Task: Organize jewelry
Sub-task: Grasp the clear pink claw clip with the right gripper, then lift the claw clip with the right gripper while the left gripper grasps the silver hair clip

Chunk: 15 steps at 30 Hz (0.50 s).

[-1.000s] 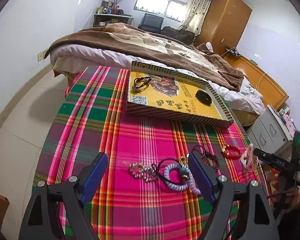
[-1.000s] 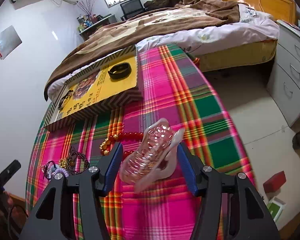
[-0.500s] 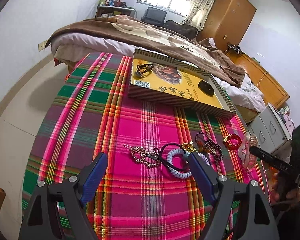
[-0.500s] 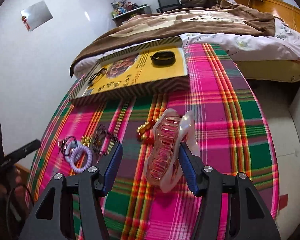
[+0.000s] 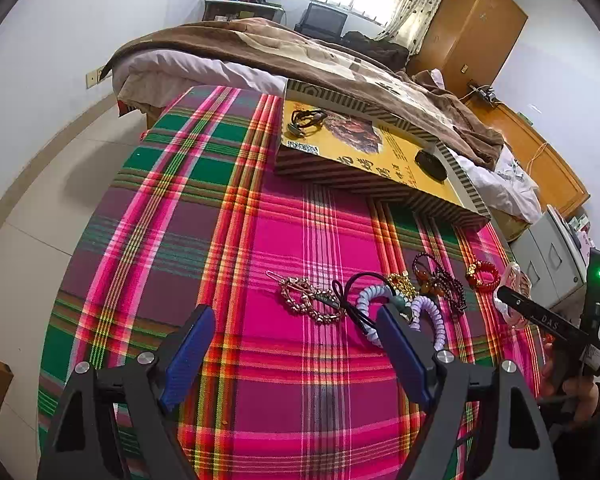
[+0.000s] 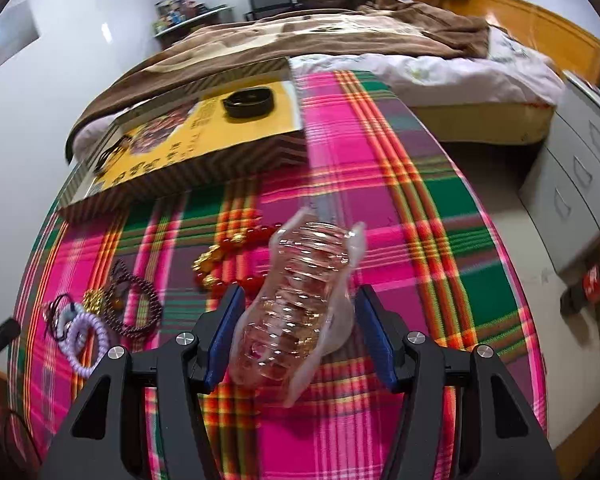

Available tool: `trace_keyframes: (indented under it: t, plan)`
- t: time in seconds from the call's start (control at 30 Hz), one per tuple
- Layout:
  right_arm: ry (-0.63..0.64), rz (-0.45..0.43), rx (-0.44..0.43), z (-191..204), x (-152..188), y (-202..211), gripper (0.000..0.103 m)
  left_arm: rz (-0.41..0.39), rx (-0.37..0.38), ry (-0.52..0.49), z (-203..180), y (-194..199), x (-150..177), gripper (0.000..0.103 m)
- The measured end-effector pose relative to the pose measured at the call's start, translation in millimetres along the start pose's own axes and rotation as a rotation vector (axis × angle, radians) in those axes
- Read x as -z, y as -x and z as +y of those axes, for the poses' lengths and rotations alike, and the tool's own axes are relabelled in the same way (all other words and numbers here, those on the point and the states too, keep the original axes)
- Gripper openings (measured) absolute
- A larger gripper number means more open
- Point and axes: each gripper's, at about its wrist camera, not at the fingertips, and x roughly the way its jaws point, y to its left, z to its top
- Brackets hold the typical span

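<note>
My right gripper (image 6: 296, 320) is shut on a translucent pink hair claw clip (image 6: 300, 304), held just above the plaid cloth; the clip also shows in the left wrist view (image 5: 514, 296). My left gripper (image 5: 296, 332) is open and empty above the cloth. Just past it lie a gold rhinestone barrette (image 5: 310, 300), a lilac spiral hair tie (image 5: 396, 308), a dark beaded bracelet (image 5: 440, 280) and a red bead bracelet (image 5: 482, 274). The yellow box (image 5: 380, 160) at the far side carries a black bangle (image 5: 430, 162) and a dark cord bracelet (image 5: 306, 120).
The round table is covered by a pink and green plaid cloth (image 5: 180, 208). A bed with a brown blanket (image 5: 260, 48) stands right behind it. Grey drawers (image 6: 580, 168) stand to the right.
Both grippers have pulled back and risen a little. The right gripper has turned with the claw clip, which now tilts right. The left gripper stays open.
</note>
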Motion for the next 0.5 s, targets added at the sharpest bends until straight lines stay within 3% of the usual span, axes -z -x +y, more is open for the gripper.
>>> trace_keyframes:
  t: [0.07,0.17,0.5]
  plan:
    - [-0.015,-0.027,0.016,-4.7,0.1,3.3,0.057,0.004,0.001,0.0,-0.4,-1.2,0.2,0.082]
    - [-0.021,-0.052,0.026,-8.9,1.0,8.9,0.036,0.004,0.005,0.0,-2.0,-1.6,0.9,0.082]
    - [-0.037,-0.107,-0.006,-21.0,8.6,27.5,0.036,0.024,0.005,-0.007,0.2,-5.2,2.9,0.082]
